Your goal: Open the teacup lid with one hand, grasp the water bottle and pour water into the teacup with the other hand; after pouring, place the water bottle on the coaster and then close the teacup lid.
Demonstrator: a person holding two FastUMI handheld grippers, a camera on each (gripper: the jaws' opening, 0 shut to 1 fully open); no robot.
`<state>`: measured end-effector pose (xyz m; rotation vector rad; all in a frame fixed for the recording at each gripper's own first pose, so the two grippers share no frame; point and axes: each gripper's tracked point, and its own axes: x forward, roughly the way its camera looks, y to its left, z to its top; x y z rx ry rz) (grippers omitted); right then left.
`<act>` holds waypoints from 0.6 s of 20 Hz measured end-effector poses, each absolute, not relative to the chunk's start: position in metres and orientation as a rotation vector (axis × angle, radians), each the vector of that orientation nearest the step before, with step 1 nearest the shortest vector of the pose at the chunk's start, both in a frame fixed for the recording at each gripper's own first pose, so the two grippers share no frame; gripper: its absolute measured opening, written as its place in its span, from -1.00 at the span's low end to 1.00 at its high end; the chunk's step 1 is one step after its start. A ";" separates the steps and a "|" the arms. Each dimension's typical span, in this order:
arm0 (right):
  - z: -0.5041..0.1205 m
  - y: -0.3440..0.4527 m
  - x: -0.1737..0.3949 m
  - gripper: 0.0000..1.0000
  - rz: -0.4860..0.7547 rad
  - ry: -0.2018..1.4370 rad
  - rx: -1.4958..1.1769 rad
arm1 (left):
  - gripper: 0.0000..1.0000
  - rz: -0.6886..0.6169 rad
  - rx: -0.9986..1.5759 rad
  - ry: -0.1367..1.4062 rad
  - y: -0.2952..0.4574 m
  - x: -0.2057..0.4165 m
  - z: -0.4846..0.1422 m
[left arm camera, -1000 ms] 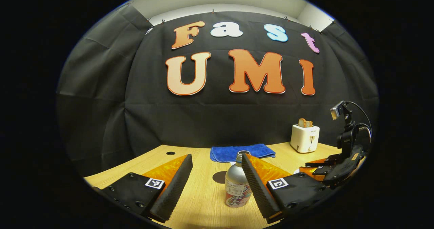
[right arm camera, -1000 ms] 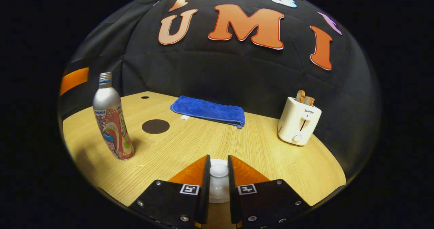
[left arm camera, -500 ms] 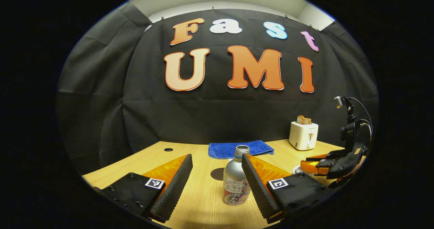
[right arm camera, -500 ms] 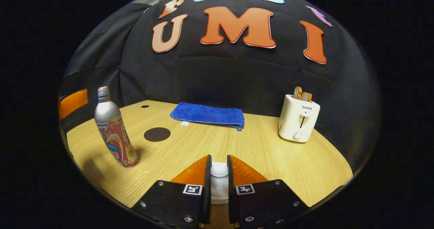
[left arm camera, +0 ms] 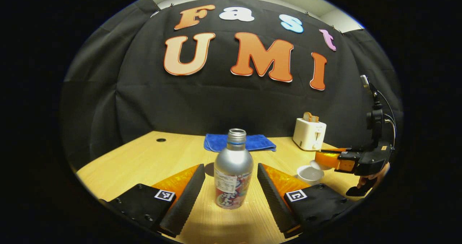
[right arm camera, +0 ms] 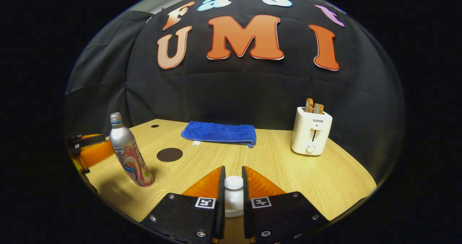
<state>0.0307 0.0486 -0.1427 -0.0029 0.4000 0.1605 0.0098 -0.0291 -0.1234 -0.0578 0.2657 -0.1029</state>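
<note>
You have a light wooden table (right arm camera: 288,171) with a small round hole (right arm camera: 155,126) near its far left corner. On it, the bottle (left arm camera: 233,170) stands upright near the left front. A dark round coaster (right arm camera: 169,154) lies flat just behind it, apart from it. A folded blue towel (right arm camera: 220,133) lies along the back edge. A white toaster (right arm camera: 311,135) stands at the back right. The open white cup (left arm camera: 309,173) sits near the right front.

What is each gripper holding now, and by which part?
The right gripper holds the teacup lid by its knob. The left gripper holds nothing, open around the water bottle.
</note>
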 end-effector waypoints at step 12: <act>-0.113 0.028 0.025 -0.57 0.119 0.349 -0.002 | 0.94 -0.055 -0.105 0.404 -0.028 0.033 -0.178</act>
